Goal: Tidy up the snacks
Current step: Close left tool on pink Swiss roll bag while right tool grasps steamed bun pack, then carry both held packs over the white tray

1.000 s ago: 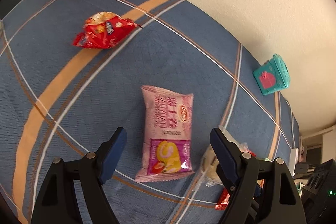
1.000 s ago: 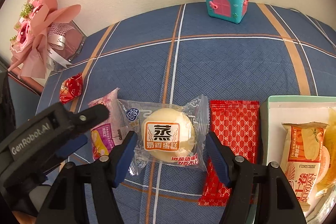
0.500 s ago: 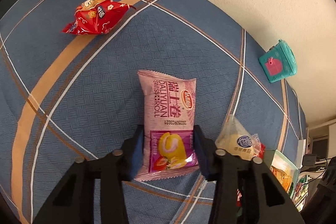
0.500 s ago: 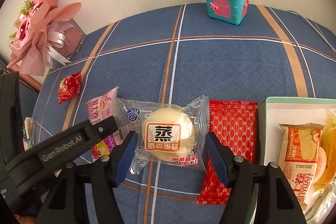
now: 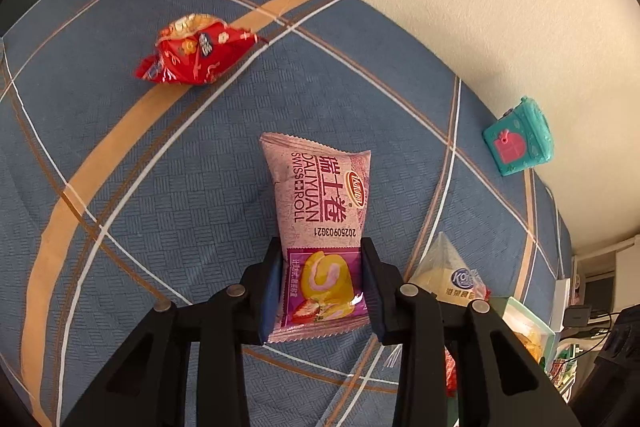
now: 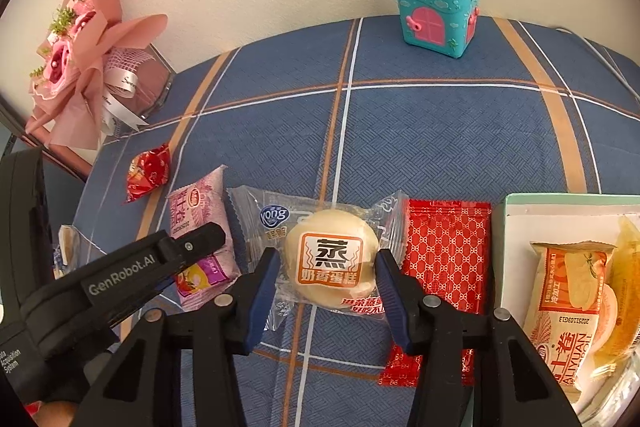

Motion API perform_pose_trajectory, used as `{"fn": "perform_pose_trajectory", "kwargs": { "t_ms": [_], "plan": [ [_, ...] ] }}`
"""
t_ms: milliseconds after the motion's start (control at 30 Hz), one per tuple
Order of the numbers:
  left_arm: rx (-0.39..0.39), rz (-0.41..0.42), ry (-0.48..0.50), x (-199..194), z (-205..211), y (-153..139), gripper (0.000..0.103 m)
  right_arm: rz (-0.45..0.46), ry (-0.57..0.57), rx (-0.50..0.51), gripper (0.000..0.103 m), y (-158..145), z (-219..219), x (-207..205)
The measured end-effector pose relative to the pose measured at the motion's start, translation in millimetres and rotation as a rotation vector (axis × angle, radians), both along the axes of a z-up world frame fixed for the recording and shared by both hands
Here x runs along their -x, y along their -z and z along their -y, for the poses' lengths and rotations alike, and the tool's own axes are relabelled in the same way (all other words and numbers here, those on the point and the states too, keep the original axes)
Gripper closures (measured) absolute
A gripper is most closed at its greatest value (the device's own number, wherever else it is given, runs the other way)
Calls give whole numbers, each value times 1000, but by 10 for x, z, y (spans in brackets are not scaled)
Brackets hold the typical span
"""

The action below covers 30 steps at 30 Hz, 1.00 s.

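Observation:
My left gripper (image 5: 321,251) is shut on the lower end of a pink Swiss roll packet (image 5: 320,203), which lies on the blue plaid cloth. In the right wrist view that packet (image 6: 200,207) shows beside the left gripper's black finger (image 6: 188,245). My right gripper (image 6: 327,261) is closing on a clear-wrapped steamed cake (image 6: 330,259), its blue pads against the cake's two sides. The same cake (image 5: 444,275) appears at the lower right of the left wrist view. A flat red packet (image 6: 444,251) lies just right of the cake.
A pale green tray (image 6: 505,227) at the right edge holds an orange Swiss roll packet (image 6: 568,291) and a yellow snack. A small red sweet packet (image 5: 192,55) lies far left. A teal toy house (image 6: 436,15) and a pink bouquet (image 6: 80,67) stand by the wall.
The left gripper came down over the pink packet and shut on its lower end. The right gripper's pads moved in from either side of the steamed cake until they met it.

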<state>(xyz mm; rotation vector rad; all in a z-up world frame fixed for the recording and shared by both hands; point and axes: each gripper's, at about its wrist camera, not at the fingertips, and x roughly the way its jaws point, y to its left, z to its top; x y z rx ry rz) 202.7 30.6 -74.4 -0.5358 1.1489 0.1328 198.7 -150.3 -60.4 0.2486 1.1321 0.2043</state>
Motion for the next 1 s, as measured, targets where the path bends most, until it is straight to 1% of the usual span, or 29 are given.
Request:
{"fn": "perform_pose_trajectory", "kwargs": {
  "t_ms": [100, 233, 300, 400, 700, 1000],
  "plan": [
    [-2, 19, -2, 86, -42, -95, 65, 5, 8, 4, 51, -42, 39, 12],
    [-4, 46, -6, 130, -77, -243, 65, 9, 25, -25, 51, -132, 123, 28],
    [-9, 64, -4, 173, -87, -343, 65, 20, 31, -18, 51, -195, 159, 44],
    [-23, 83, 5, 156, 47, -425, 65, 31, 40, -10, 51, -297, 204, 71],
    [-46, 136, 52, 262, 280, -733, 65, 52, 75, 24, 51, -564, 381, 190],
    [-56, 167, 90, 387, 474, -886, 65, 45, 141, 69, 51, -718, 721, 374]
  ]
}}
